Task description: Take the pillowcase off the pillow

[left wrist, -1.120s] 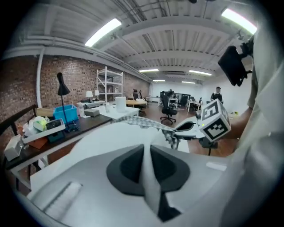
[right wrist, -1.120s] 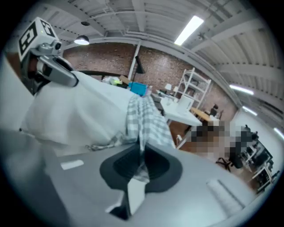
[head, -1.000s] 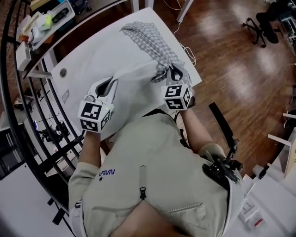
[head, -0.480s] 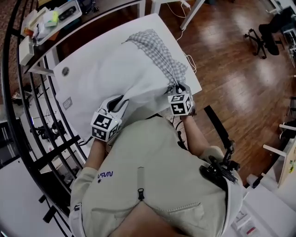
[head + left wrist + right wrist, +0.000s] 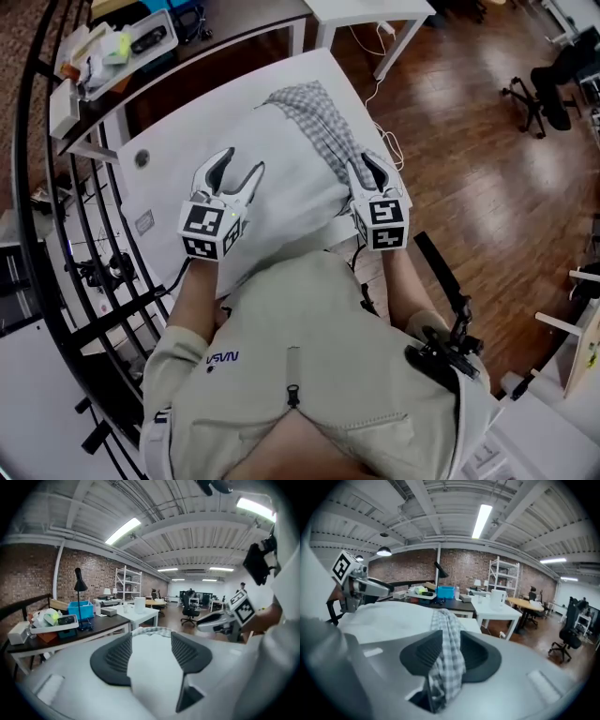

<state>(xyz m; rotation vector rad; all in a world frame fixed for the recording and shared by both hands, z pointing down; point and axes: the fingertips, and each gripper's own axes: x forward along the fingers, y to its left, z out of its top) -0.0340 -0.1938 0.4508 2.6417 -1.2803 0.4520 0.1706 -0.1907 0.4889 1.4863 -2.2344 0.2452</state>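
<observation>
Pillowcase (image 5: 323, 127) is lying bunched along pillow (image 5: 281, 183) on table (image 5: 169, 141), tail hanging btwn jaws of right gripper (image 5: 367, 169), left gripper (image 5: 240, 164) straddling pillow, both just been opening, now spread; risk: tail snagging a pad, dragging w/ hand.

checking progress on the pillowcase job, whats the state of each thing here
pillow: mostly bare, lying on the table
pillowcase: bunched into a strip along the pillow's edge
left gripper: open, jaws just been opening, pillow cloth between them
right gripper: open, jaws just been opening, pillowcase end between them
</observation>
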